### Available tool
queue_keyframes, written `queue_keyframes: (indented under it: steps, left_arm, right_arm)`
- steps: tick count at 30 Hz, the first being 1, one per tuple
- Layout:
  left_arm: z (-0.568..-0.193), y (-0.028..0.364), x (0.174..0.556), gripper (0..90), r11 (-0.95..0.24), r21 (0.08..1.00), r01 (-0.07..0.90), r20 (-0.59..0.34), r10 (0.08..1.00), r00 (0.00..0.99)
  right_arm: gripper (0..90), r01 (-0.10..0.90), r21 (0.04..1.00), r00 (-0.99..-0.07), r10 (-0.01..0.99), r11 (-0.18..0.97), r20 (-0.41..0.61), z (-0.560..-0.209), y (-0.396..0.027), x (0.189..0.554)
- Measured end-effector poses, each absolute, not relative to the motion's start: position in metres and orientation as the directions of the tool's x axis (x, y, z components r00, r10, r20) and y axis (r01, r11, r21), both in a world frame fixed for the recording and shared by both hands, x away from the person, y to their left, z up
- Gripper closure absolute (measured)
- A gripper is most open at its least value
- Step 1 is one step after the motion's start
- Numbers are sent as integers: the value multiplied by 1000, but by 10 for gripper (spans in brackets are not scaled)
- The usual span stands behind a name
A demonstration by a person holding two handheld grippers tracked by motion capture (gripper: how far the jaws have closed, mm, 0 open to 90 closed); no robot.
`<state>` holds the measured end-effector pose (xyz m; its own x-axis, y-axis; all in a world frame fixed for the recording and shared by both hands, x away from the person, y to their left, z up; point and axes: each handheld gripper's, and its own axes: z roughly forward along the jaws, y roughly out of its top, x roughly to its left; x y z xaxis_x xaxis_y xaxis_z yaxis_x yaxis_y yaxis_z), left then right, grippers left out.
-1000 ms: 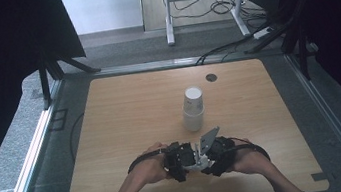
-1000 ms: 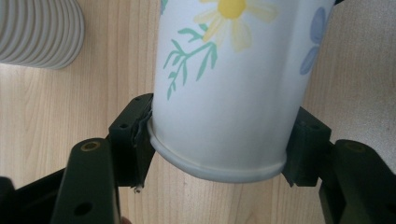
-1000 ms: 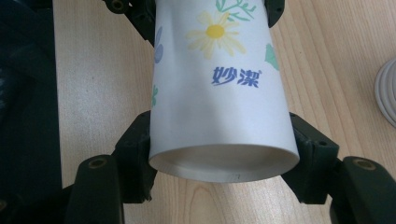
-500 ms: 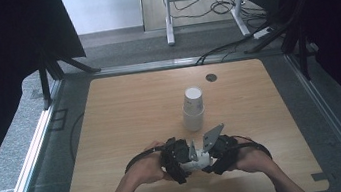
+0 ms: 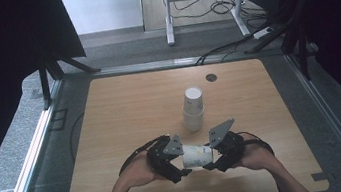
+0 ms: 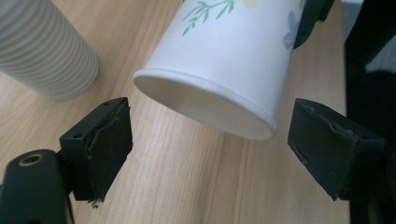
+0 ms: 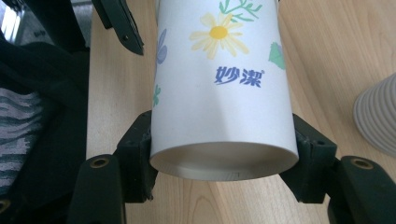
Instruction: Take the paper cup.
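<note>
A pale wooden tabletop (image 5: 125, 112) sits on a grey floor with dark curtains at both sides and cables trailing behind it. Near the front edge, the person's two hands meet with a flowered paper cup (image 5: 197, 155) lying on its side between them.

The left claw (image 5: 177, 168) stands wide: in the left gripper view its two black pads flank the cup's rimmed mouth (image 6: 210, 105) with clear gaps on both sides, touching nothing. The cup hangs tilted above the wood there, its mouth toward this claw.

The right claw (image 5: 214, 162) is closed on the cup's other end; in the right gripper view both jaws press against the white wall (image 7: 224, 107), just behind the base edge.

Behind the hands, near the middle of the tabletop, stands a stack of ribbed white cups (image 5: 193, 109), apart from the held cup.
</note>
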<state>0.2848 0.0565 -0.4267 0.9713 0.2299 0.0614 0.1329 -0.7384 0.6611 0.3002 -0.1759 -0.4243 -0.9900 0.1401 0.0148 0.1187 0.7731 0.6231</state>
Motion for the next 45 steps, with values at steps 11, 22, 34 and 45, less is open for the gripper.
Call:
queue_keyframes:
  steps: [11,22,34,45]
  left_arm:
    - [-430,71,279,142,-624,769,139,26,248,968]
    - [-436,80,277,149,-532,832,159,-29,244,969]
    - [-446,79,280,171,-488,854,182,-82,219,972]
    - [-449,75,281,214,-462,868,183,-106,188,976]
  right_arm:
    - [368,85,702,-994,105,707,14,-422,-184,301]
    - [369,47,750,-998,55,660,15,-428,-188,302]
    - [369,27,764,-1000,13,644,23,-436,-189,304]
    - [368,17,772,-999,-19,635,37,-440,-189,305]
